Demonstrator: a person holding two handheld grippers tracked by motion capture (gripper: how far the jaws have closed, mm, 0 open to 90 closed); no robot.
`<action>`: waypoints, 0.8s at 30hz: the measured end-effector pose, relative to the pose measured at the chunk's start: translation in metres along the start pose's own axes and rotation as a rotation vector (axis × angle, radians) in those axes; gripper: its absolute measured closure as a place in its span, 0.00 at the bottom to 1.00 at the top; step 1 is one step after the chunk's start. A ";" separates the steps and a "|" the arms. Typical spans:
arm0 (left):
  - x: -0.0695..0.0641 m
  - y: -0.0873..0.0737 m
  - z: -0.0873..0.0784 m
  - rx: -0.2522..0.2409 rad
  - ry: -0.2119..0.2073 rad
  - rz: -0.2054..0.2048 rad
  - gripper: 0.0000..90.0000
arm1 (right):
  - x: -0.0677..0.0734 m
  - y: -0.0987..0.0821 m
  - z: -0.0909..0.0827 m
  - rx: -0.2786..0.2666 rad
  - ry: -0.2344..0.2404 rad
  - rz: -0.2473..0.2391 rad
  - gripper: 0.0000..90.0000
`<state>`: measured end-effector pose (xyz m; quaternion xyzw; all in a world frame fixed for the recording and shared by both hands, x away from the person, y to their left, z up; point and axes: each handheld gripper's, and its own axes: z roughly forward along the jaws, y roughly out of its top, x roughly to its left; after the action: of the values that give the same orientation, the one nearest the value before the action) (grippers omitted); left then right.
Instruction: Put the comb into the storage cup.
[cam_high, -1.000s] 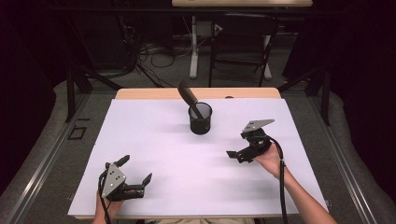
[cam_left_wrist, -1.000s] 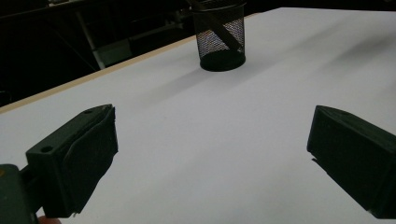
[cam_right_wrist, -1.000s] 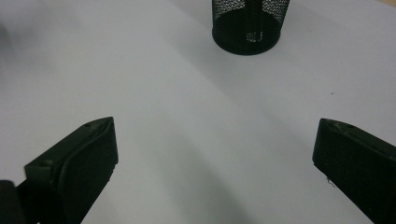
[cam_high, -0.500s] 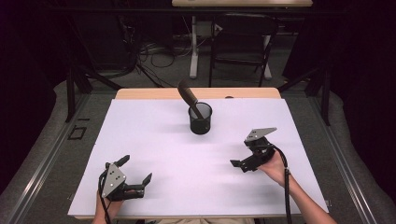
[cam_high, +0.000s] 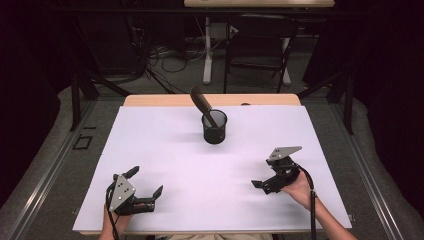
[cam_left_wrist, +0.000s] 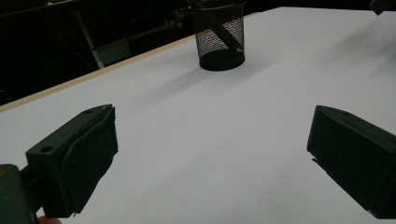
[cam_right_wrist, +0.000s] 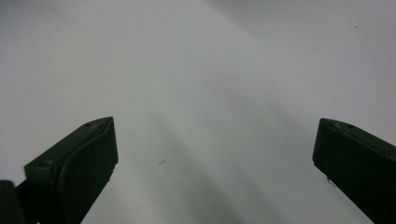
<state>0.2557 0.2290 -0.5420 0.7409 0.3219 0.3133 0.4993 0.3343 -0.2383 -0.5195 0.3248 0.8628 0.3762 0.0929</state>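
Observation:
A black mesh cup (cam_high: 215, 128) stands upright on the white table top (cam_high: 165, 145), at the centre of its far half. A dark brown stick-like object (cam_high: 201, 101) leans out of it toward the far left. My left gripper (cam_high: 146, 181) rests open near the front left edge with nothing between its jaws. In the left gripper view, that gripper (cam_left_wrist: 210, 135) points at the cup (cam_left_wrist: 219, 42), which is well ahead of it. My right gripper (cam_high: 263, 182) is held low at the front right, open, tilted down at bare white surface (cam_right_wrist: 215, 70).
The wooden far edge of the table (cam_high: 165, 100) shows beyond the white sheet. Behind it are table legs (cam_high: 207, 50), cables (cam_high: 165, 55) and a dark floor. Metal rails (cam_high: 45, 170) run along both sides.
My right gripper has drawn back toward the front edge and dropped lower, still open. The left gripper and the cup have not moved.

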 end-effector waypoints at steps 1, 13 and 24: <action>0.000 0.000 0.000 -0.001 -0.001 -0.001 0.02 | 0.000 -0.002 0.000 -0.001 -0.002 0.001 0.00; 0.000 0.000 -0.001 -0.001 0.001 0.000 0.02 | 0.006 -0.023 -0.009 -0.008 -0.018 0.019 0.00; 0.000 0.000 -0.001 0.001 0.000 0.000 0.02 | 0.012 -0.036 -0.021 -0.051 -0.053 0.020 0.00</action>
<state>0.2552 0.2292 -0.5420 0.7413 0.3221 0.3131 0.4988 0.2993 -0.2615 -0.5294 0.3408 0.8468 0.3903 0.1201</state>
